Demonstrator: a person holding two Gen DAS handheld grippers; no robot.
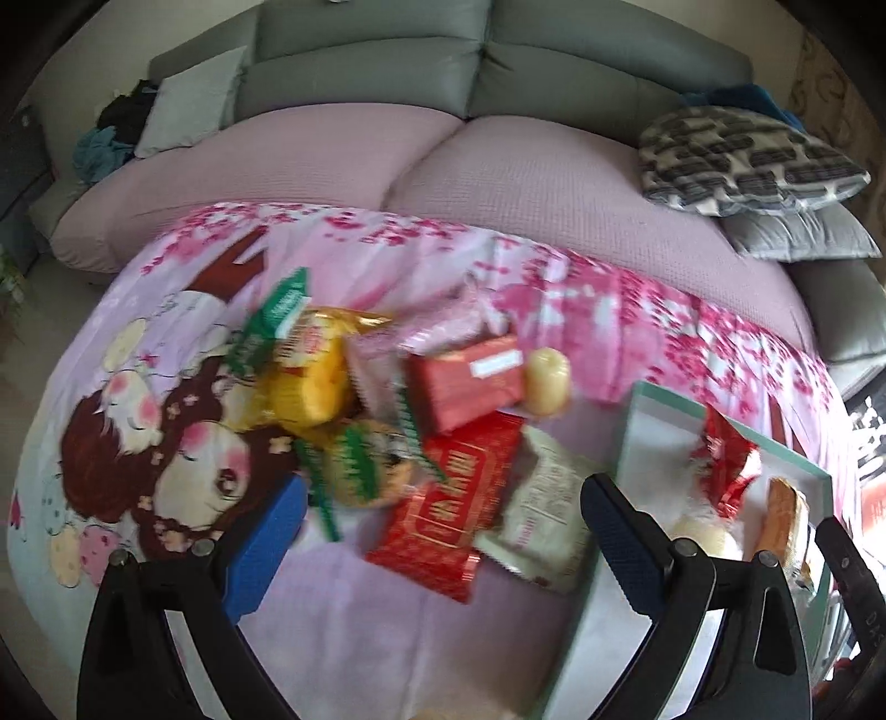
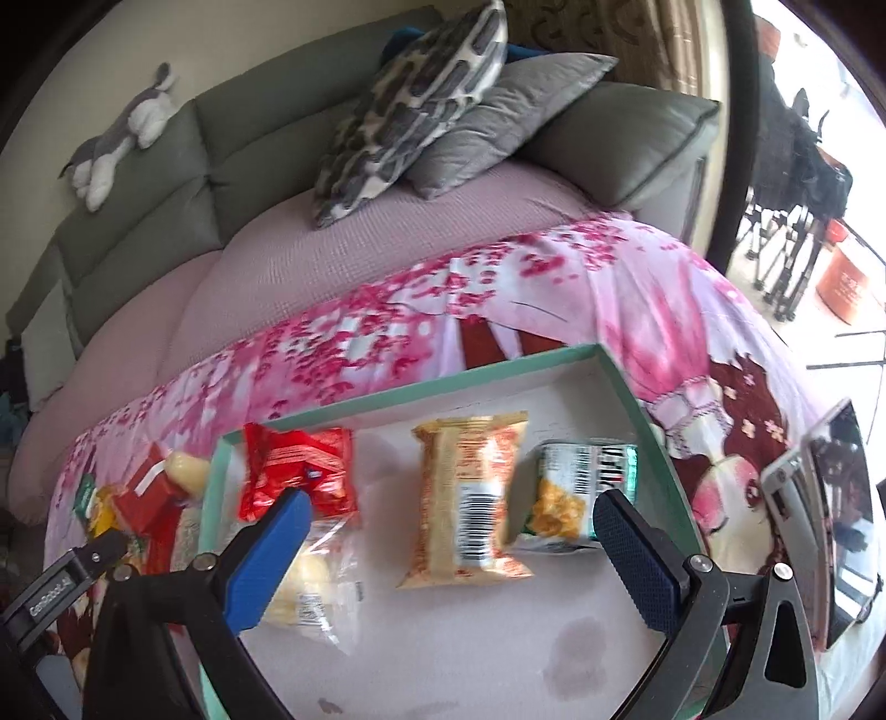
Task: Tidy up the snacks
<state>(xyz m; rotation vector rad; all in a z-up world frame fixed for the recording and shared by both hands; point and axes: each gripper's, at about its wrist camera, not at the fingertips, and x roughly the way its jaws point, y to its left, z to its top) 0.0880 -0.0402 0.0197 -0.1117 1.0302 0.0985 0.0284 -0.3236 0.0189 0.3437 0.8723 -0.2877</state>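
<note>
**Snacks half sorted: a heap on the cloth, four packets in the tray**

Pink blossom cloth [image 1: 554,288] covers the counter in front of a grey sofa [image 1: 376,50] with pink seat covers. On that cloth, the left wrist view shows a loose heap of snacks [image 1: 421,410]: a yellow packet [image 1: 310,382], red packets, a white packet and a small pale jelly cup [image 1: 547,381], all lying to the left of a green-rimmed tray [image 1: 637,421]. The left tongs [image 1: 443,554] hang above the near edge of the heap, jaws wide apart and gripping nothing.

Only the right wrist view shows the tray [image 2: 421,382] fully. Four packets lie in it in a rough row: a red packet [image 2: 302,471] at the left, a clear bag of pale pieces [image 2: 315,587] just below it, an orange-and-cream packet [image 2: 470,498] in the middle, and a green-and-white packet [image 2: 581,487] to the right. The right tongs [image 2: 448,565] hover over the tray, spread wide and empty. This view alone also takes in a phone [image 2: 836,520] at the right edge and a plush toy [image 2: 122,133] on the sofa back.
</note>
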